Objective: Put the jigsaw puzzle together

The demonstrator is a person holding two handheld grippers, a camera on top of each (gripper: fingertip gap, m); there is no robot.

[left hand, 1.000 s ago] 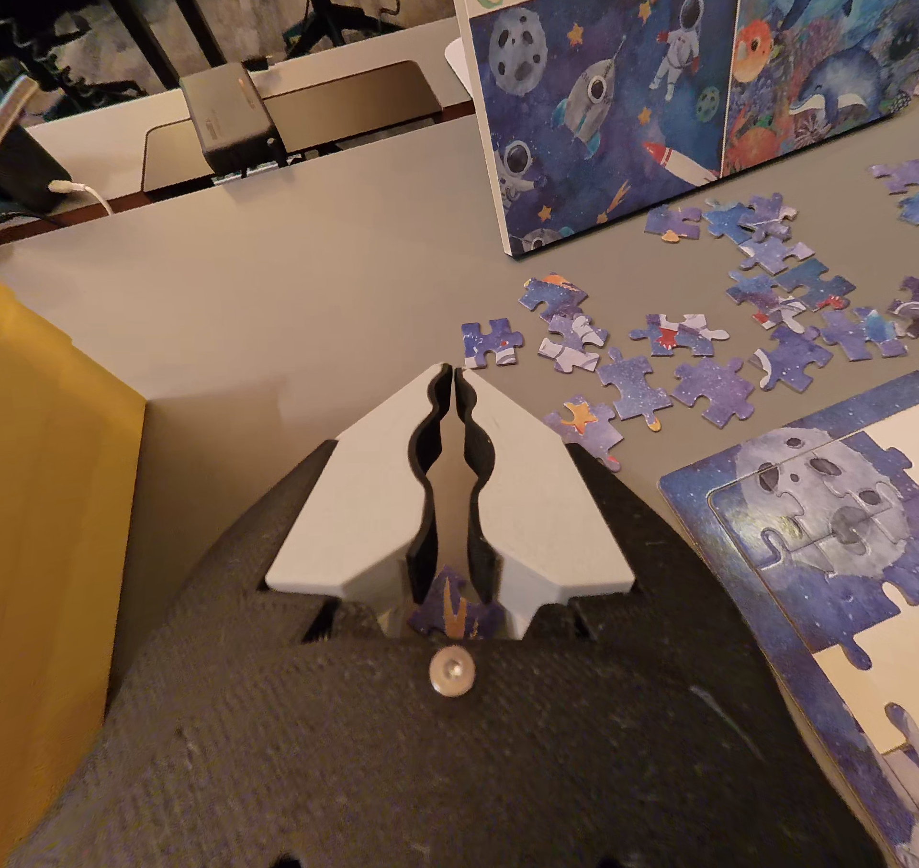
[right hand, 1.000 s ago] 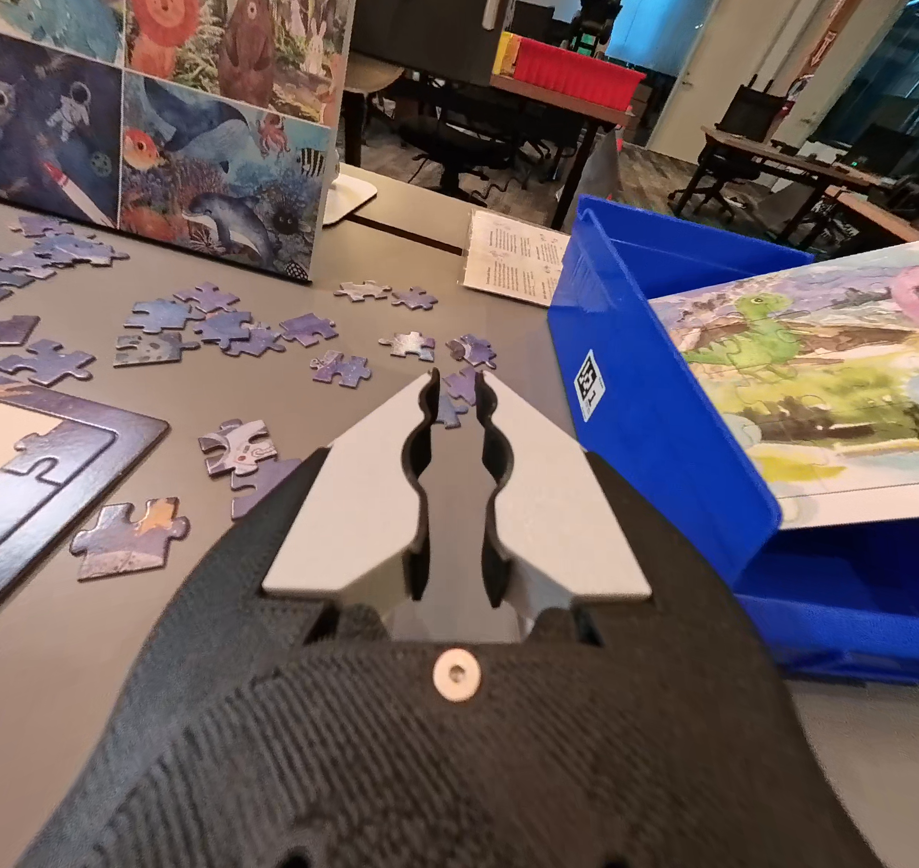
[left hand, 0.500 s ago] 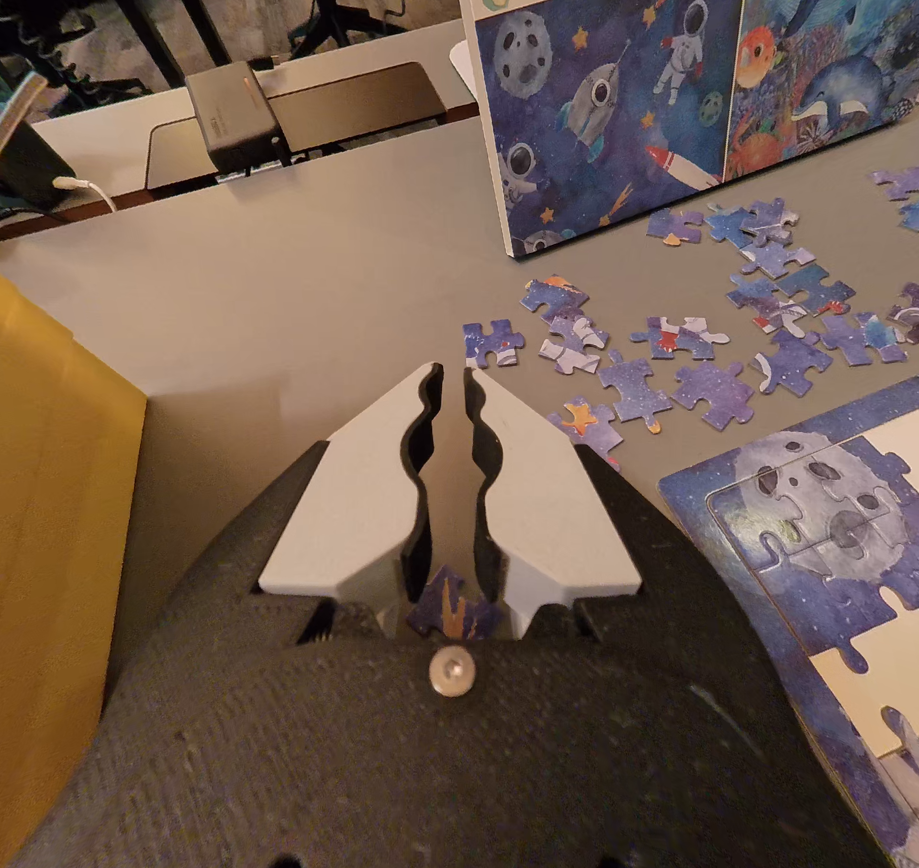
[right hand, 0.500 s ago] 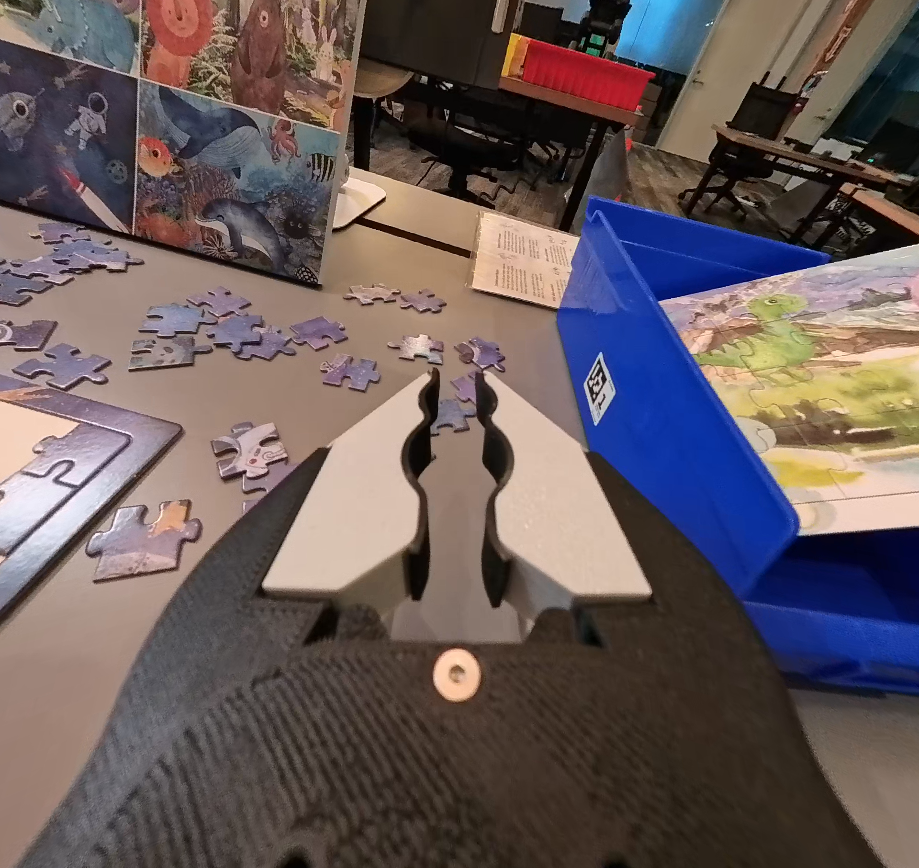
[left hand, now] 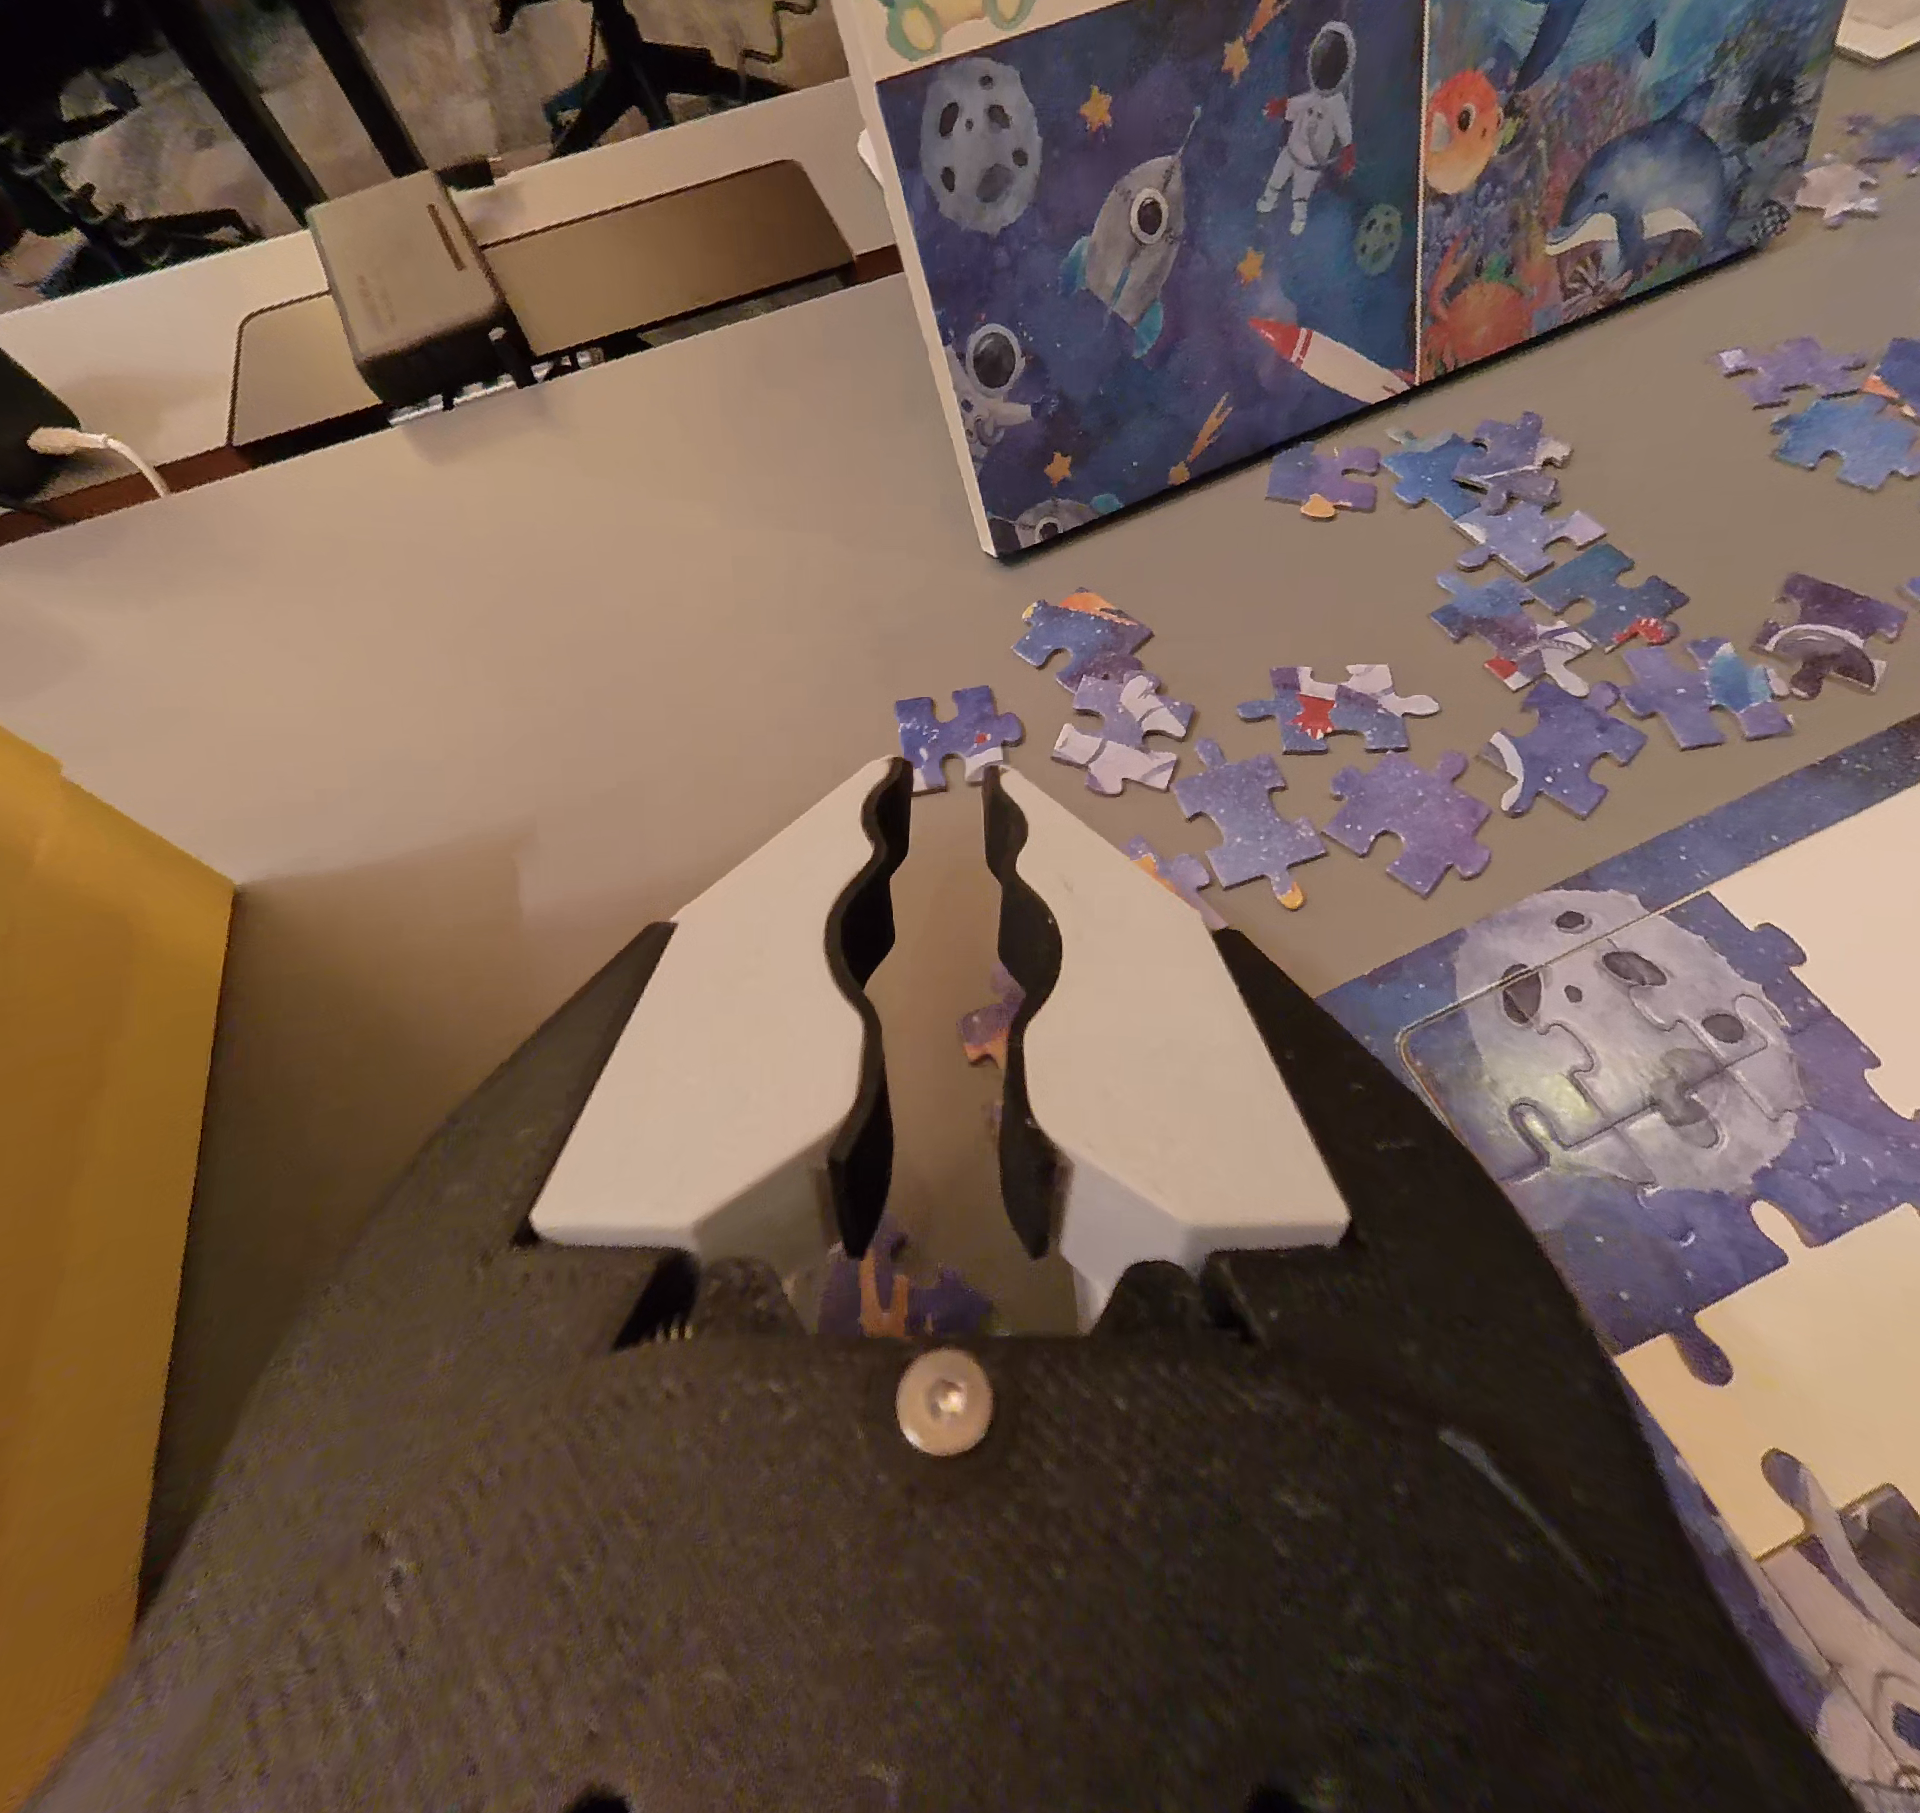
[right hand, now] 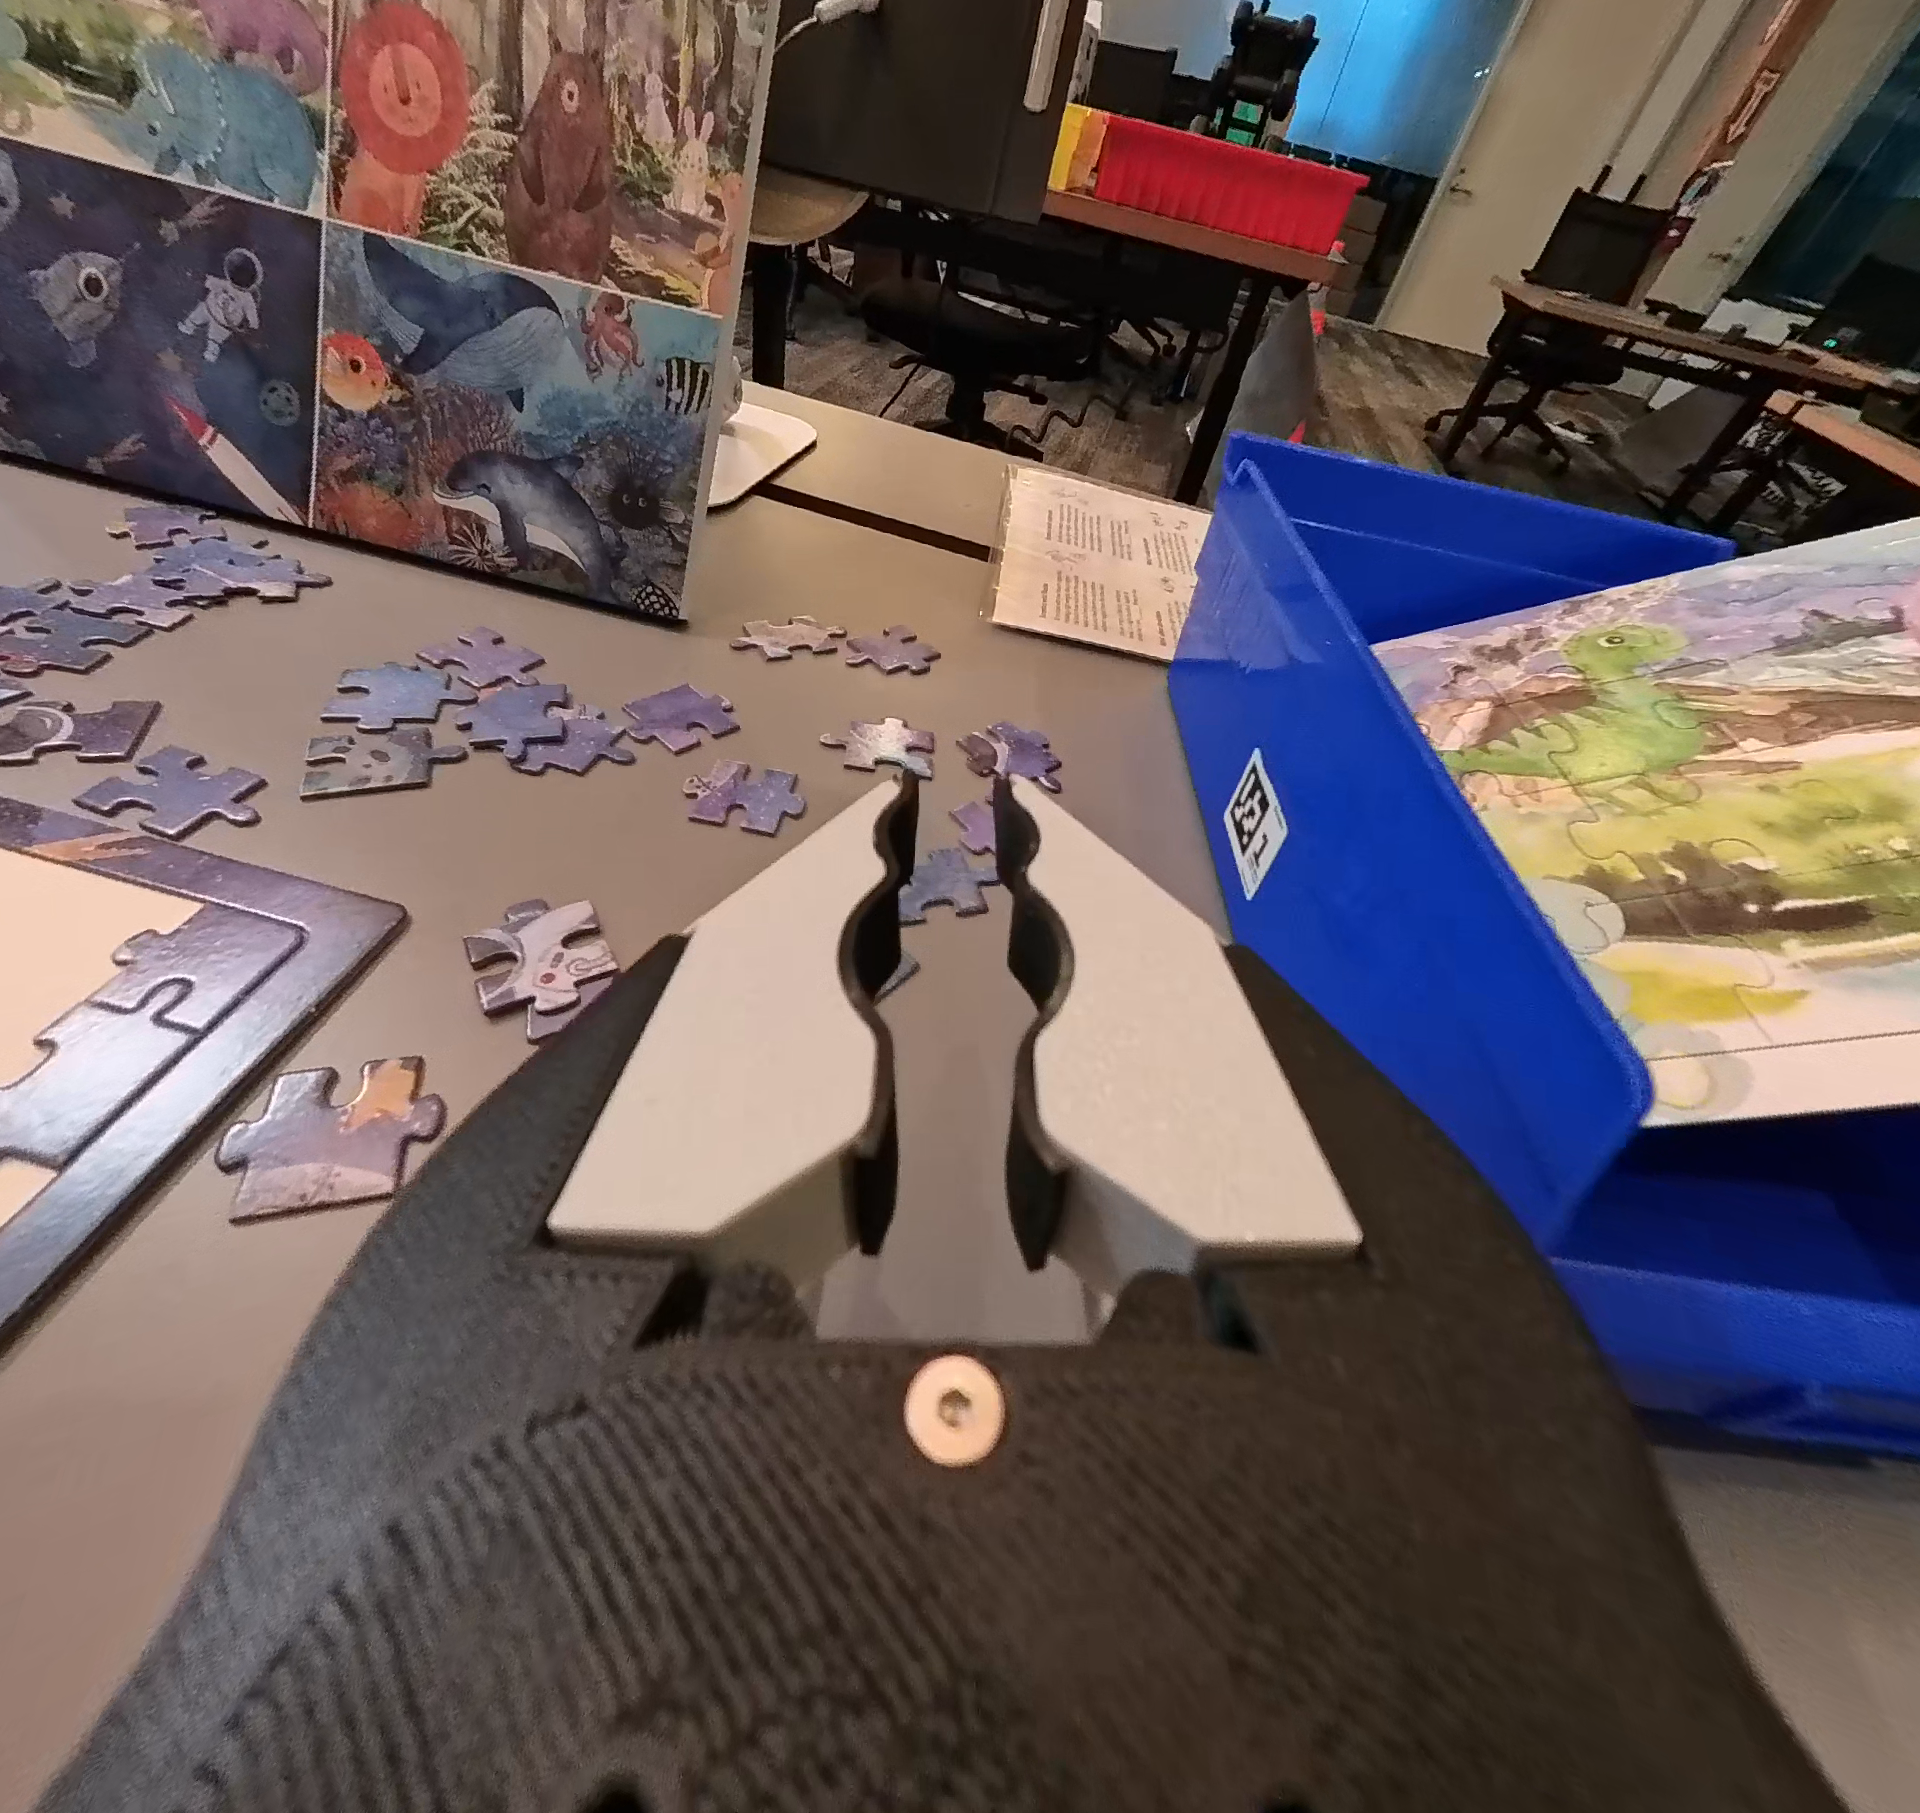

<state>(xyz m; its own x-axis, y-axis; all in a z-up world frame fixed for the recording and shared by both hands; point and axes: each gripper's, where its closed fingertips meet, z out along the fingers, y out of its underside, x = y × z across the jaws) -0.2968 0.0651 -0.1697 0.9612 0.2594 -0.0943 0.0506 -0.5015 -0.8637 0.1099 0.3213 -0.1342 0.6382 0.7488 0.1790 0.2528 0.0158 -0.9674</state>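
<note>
My left gripper (left hand: 945,776) hovers low over the grey table (left hand: 520,672), its jaws a little apart with nothing pressed between the pads. A purple puzzle piece (left hand: 956,729) lies just beyond its fingertips. A purple piece with an orange streak (left hand: 894,1290) shows under the base of the fingers. The partly filled space puzzle board (left hand: 1662,1088) lies to the right. My right gripper (right hand: 956,787) is slightly open and empty. Loose purple pieces (right hand: 945,880) lie on the table below its gap. The board's corner (right hand: 208,942) shows at its left.
An upright picture box (left hand: 1195,205) stands at the back, with several loose pieces (left hand: 1403,807) in front. A blue bin (right hand: 1403,880) holding a dinosaur puzzle board (right hand: 1714,828) stands at the right. A yellow bin (left hand: 83,1140) is at the left. A printed sheet (right hand: 1101,568) lies behind. Across from one pair of fingers to the other is roughly 50 centimeters. The purple puzzle piece (left hand: 956,729) is closer to my left gripper, around 7 centimeters from its tips; the right tips are 50 centimeters off.
My left gripper's jaws went from shut to a little apart, and it shifted slightly right toward the pieces. My right gripper kept its gap and barely moved.
</note>
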